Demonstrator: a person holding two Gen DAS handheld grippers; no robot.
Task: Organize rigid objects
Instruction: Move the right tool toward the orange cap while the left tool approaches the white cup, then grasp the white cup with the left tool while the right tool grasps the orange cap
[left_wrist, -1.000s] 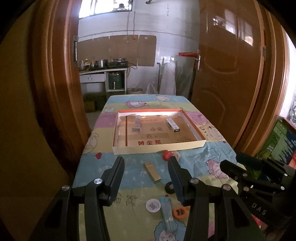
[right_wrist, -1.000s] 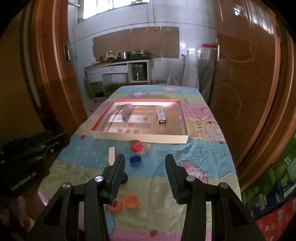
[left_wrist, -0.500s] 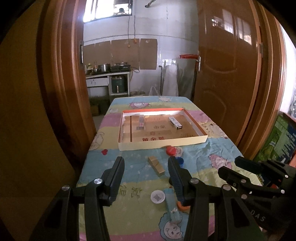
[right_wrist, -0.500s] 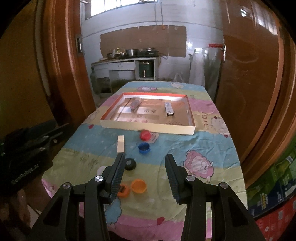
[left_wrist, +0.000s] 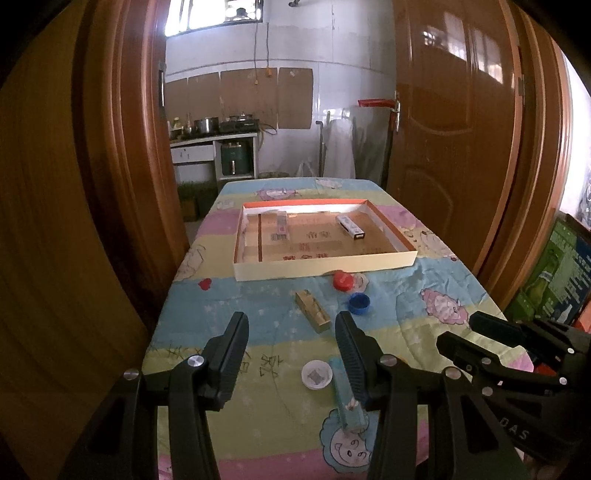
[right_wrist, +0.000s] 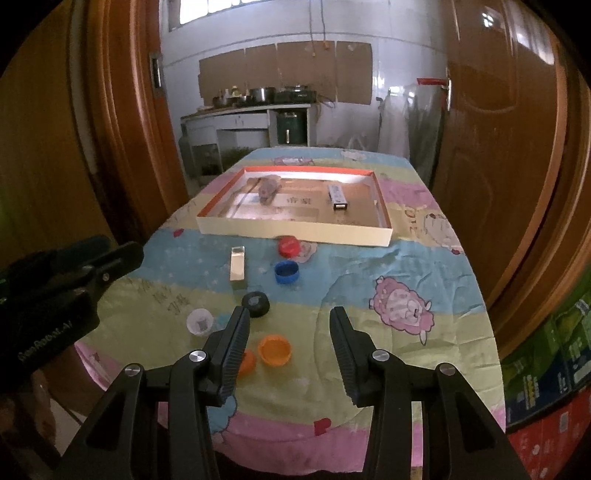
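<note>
Tablecloth (left_wrist: 258, 332) seemingly nearer than before.

My left claw (left_wrist: 291, 332) hangs above the bench (left_wrist: 406, 295), tilted down, jaws apart and empty. My right claw (right_wrist: 290, 328) hangs beside it, likewise tilted, jaws apart, gripping nothing.

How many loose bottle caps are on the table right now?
6, all in front of the tray: red cap, blue cap, black cap, white cap, orange cap, and a second orange cap partly behind a right hand-held gripper finger. More may be hidden.
</note>
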